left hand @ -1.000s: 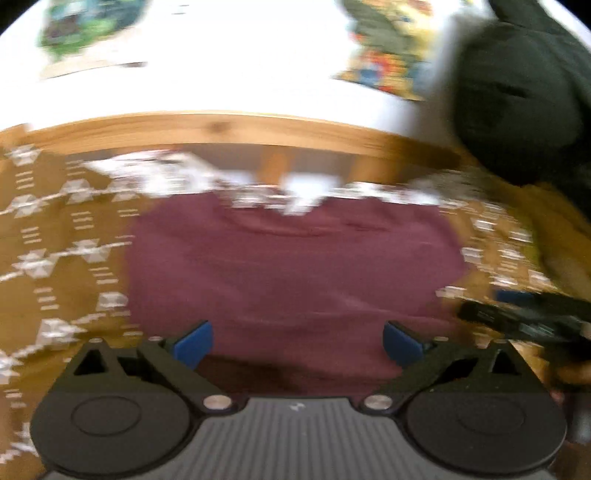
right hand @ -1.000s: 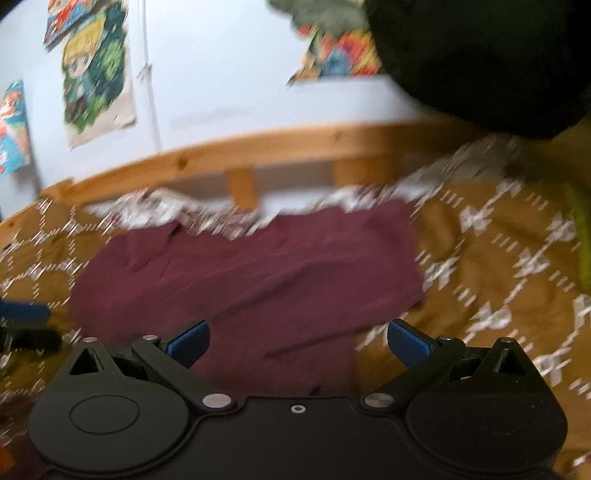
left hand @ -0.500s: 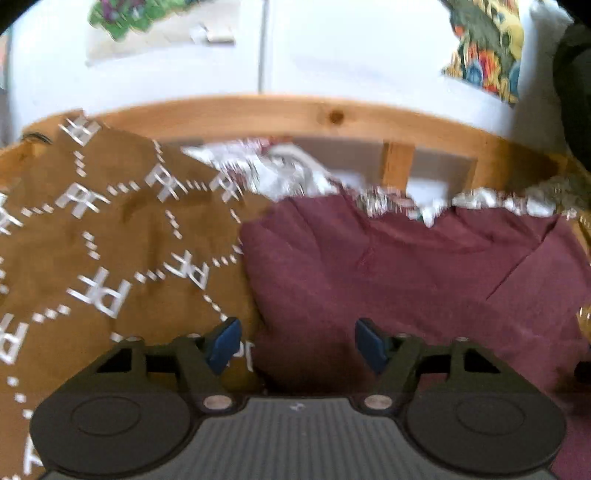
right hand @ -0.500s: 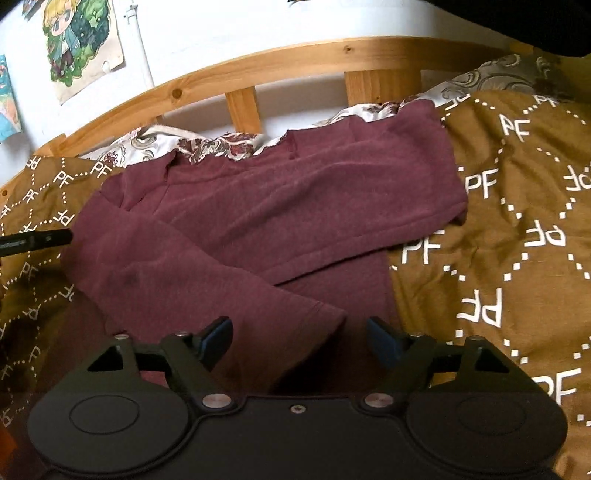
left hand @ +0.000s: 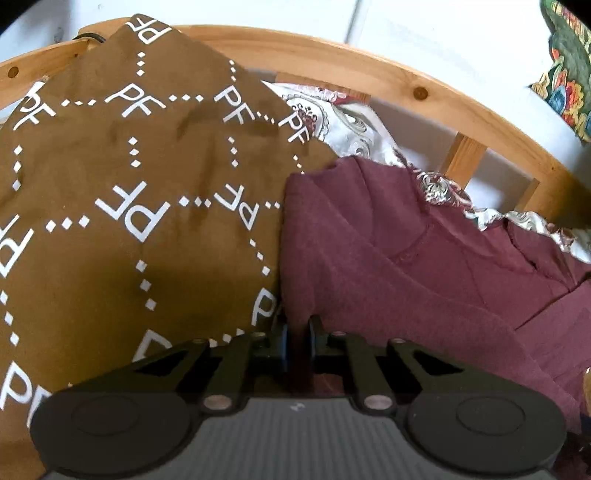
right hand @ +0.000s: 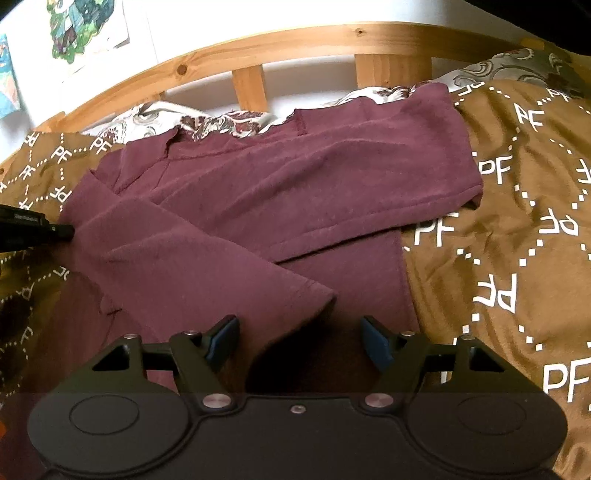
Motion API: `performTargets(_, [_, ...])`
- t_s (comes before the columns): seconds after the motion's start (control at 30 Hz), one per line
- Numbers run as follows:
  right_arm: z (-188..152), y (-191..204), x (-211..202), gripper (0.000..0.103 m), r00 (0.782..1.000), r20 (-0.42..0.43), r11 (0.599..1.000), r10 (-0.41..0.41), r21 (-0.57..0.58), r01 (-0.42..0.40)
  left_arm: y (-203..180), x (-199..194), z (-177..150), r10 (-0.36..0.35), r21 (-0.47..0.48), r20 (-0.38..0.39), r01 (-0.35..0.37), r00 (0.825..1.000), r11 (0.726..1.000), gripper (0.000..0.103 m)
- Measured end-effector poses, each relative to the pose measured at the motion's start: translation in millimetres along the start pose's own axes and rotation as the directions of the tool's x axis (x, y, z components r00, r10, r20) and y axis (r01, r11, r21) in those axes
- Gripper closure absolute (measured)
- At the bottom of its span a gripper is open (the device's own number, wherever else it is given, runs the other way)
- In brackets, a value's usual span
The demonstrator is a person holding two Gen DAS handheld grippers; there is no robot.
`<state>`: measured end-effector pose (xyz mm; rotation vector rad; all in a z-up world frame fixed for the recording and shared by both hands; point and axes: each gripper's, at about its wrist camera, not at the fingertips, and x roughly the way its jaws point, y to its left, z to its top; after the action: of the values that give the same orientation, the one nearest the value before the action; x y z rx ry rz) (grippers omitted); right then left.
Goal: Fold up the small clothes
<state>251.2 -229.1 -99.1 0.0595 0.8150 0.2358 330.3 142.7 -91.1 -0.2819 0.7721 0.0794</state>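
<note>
A brown blanket [right hand: 517,229] printed with white "PF" letters and dotted diamonds covers the bed. A paisley sheet [right hand: 236,122] shows at its 12 o'clock edge. Behind it curves a pine bed rail [right hand: 295,46] with short upright slats, against a white wall [left hand: 424,40]. A cartoon poster [right hand: 85,29] hangs at 11 o'clock in the right wrist view; a colourful print [left hand: 569,70] sits at 2 o'clock in the left.

Soft daylight brightens both fisheye views, and the white wall [left hand: 424,48] is washed out. Straight lines bow, with black corners. Focus is sharp, without motion blur. Deep shadow darkens the blanket [right hand: 22,302] at lower left.
</note>
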Motion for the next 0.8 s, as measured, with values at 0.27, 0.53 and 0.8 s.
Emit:
performTargets(0.27, [-1.6, -0.7, -16.7, 0.025, 0.999, 0.033, 0.999, -0.029, -0.013, 0.029, 2.1, -37.2, -6.8, -0.023, -0.079, 0.050, 0.027, 0.998, 0.997, 0.020])
performTargets(0.53, [4.5, 12.9, -81.1, 0.006, 0.996, 0.090, 0.991, -0.005, -0.130, 0.017, -20.5, -112.3, -37.7, 0.026, 0.027, 0.096, -0.029, 0.995, 0.999, 0.001])
performTargets(0.8, [-16.2, 40.9, -155.5, 0.003, 0.999, 0.019, 0.892, 0.031, -0.452, -0.019, -49.8, -186.1, -97.6, -0.032, 0.187, 0.063, 0.020, 0.998, 0.982, 0.001])
